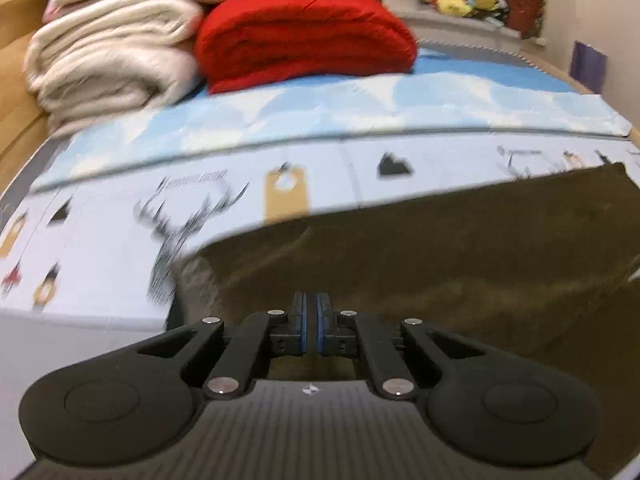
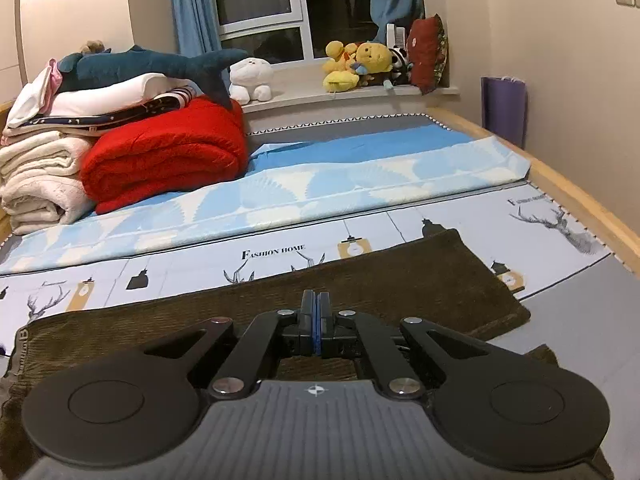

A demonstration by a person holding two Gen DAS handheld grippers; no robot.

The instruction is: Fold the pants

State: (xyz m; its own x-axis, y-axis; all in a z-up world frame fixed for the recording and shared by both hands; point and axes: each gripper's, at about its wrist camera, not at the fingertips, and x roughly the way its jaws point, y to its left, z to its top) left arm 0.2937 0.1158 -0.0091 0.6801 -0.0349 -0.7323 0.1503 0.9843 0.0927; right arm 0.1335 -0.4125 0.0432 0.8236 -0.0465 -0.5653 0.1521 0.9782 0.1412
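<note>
Dark olive-brown corduroy pants (image 2: 360,280) lie flat across the printed sheet on the bed; they also show in the left wrist view (image 1: 440,240). My left gripper (image 1: 311,304) hovers over the pants near their left end, its jaws almost closed with a thin gap and nothing visibly between them. My right gripper (image 2: 316,300) is above the middle of the pants, its jaws pressed together with no cloth seen between them. The waistband (image 2: 20,344) is at the left edge of the right wrist view.
A folded red blanket (image 2: 168,152) and cream blankets (image 2: 40,184) are stacked at the bed's far left, with a plush shark (image 2: 152,66) on top. Plush toys (image 2: 356,64) sit on the windowsill. A wooden bed edge (image 2: 580,200) runs along the right.
</note>
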